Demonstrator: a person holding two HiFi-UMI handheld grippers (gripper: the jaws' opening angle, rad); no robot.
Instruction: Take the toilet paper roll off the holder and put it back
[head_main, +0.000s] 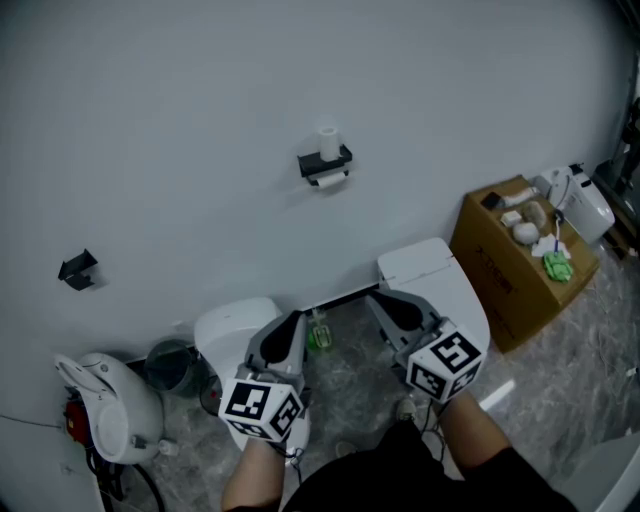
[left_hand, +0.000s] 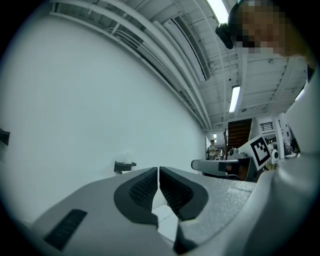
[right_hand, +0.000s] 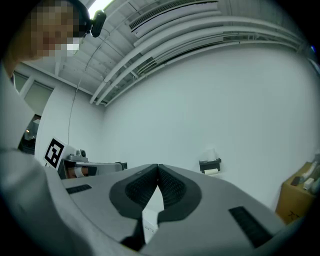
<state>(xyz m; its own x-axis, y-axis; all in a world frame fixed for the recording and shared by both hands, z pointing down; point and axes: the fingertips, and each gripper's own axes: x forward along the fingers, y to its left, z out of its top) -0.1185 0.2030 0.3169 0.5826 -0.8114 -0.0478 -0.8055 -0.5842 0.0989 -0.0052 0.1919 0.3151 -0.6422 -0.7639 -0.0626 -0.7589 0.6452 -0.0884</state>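
Note:
A black holder is fixed to the white wall, well ahead of both grippers. One white toilet paper roll stands upright on top of it, and a strip of white paper shows under it. The same holder shows small in the right gripper view, right of the jaws, and the holder sits left of the jaws in the left gripper view. My left gripper and right gripper are held level side by side, far below the holder. Both are shut with nothing between the pads.
Against the wall stand a white toilet, a round white bin, a dark bucket and a green bottle. A cardboard box with small items is at the right, a white appliance at the lower left, and a black wall hook further left.

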